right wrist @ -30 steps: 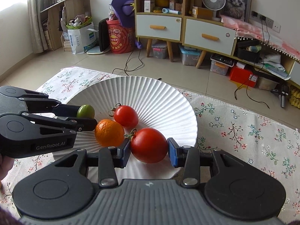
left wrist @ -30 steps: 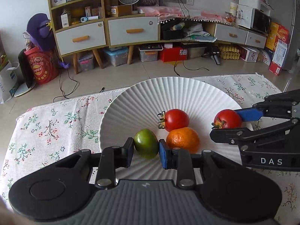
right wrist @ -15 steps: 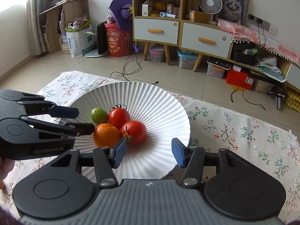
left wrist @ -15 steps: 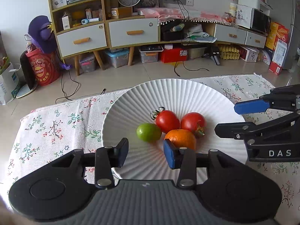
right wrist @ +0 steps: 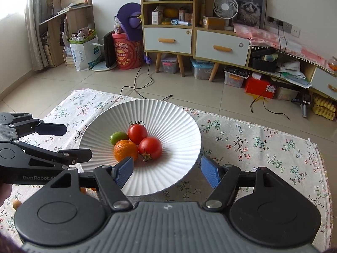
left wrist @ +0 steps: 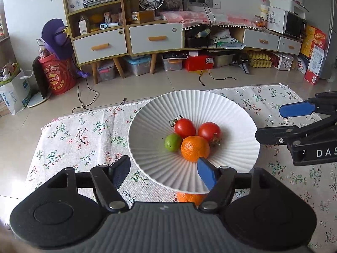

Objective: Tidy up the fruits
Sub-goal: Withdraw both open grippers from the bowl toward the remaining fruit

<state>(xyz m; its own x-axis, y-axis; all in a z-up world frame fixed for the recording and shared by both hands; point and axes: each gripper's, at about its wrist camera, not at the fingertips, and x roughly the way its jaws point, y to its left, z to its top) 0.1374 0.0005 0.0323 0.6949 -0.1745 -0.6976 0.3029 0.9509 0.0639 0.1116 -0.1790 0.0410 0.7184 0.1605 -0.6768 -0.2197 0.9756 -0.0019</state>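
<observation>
A white ribbed plate (left wrist: 221, 105) (right wrist: 179, 122) on the floral cloth holds a green lime (left wrist: 172, 142) (right wrist: 118, 137), an orange (left wrist: 194, 148) (right wrist: 125, 150) and two red tomatoes (left wrist: 185, 128) (left wrist: 209, 131) (right wrist: 137, 133) (right wrist: 150, 148), all touching in a cluster. My left gripper (left wrist: 164, 174) is open and empty, above the plate's near edge. My right gripper (right wrist: 167, 171) is open and empty, near the plate's near right rim. Each gripper shows in the other's view, the right gripper (left wrist: 294, 122) and the left gripper (right wrist: 63, 141).
Another orange (left wrist: 188, 198) lies on the cloth just under the plate's near rim, partly hidden. Small orange fruits (right wrist: 16, 204) lie at the cloth's near left. Floor, cables and cabinets (left wrist: 155, 38) are beyond the table.
Both grippers let go: the lime and the second tomato now rest in the plate. Both grippers opened wider and pulled back and up from the plate.
</observation>
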